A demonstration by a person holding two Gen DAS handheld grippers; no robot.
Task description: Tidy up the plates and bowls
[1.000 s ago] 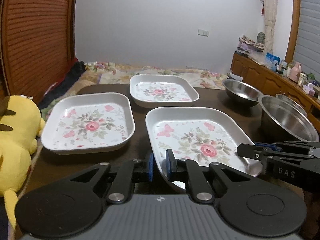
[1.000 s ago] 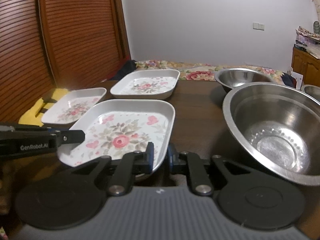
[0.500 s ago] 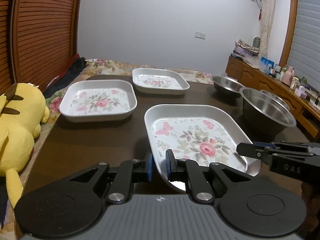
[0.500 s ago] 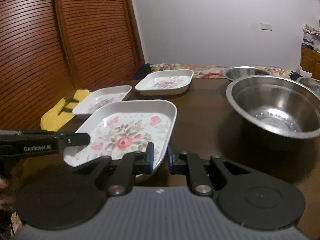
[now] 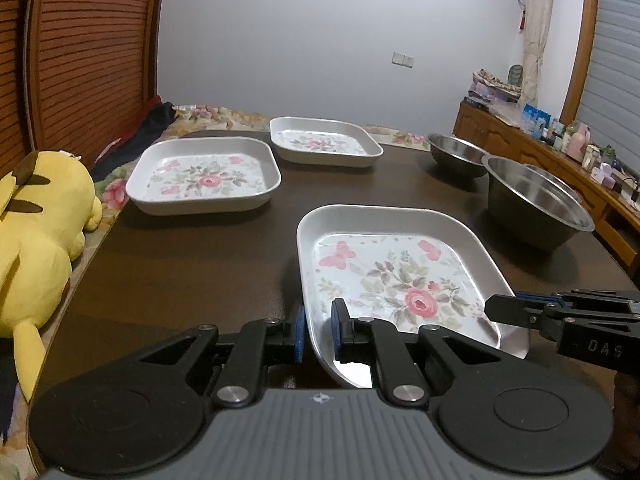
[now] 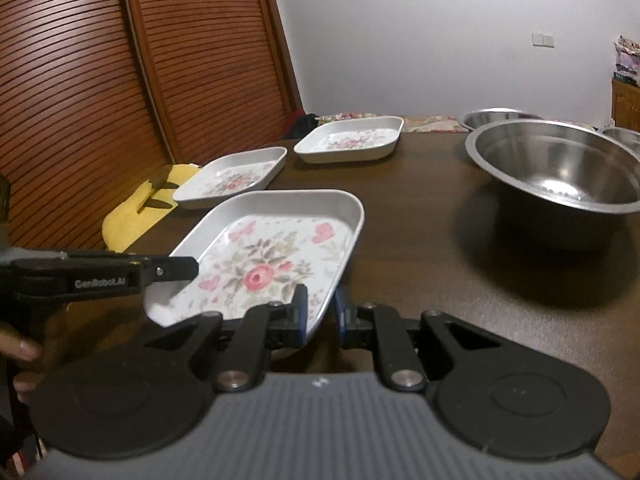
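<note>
Both left tongs [image 5: 318,330] and right tongs [image 6: 320,314] pinching near plate [image 5: 396,276] rims, beside big steel bowl [image 5: 536,200]. Beyond it, two plates [image 5: 204,174] unstacked; bowls loose; sorting barely begun.

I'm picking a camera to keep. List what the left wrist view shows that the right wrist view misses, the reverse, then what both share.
Only the left wrist view: the whole yellow plush, the sideboard with its clutter, a curtain, and the right gripper from the side.

Only the right wrist view: a hand, the inside bottom of the big bowl, and the left gripper from the side.

Both: the held plate, pinched at its rim by both grippers' fingers, two more floral plates, steel bowls, the table, the slatted doors.
</note>
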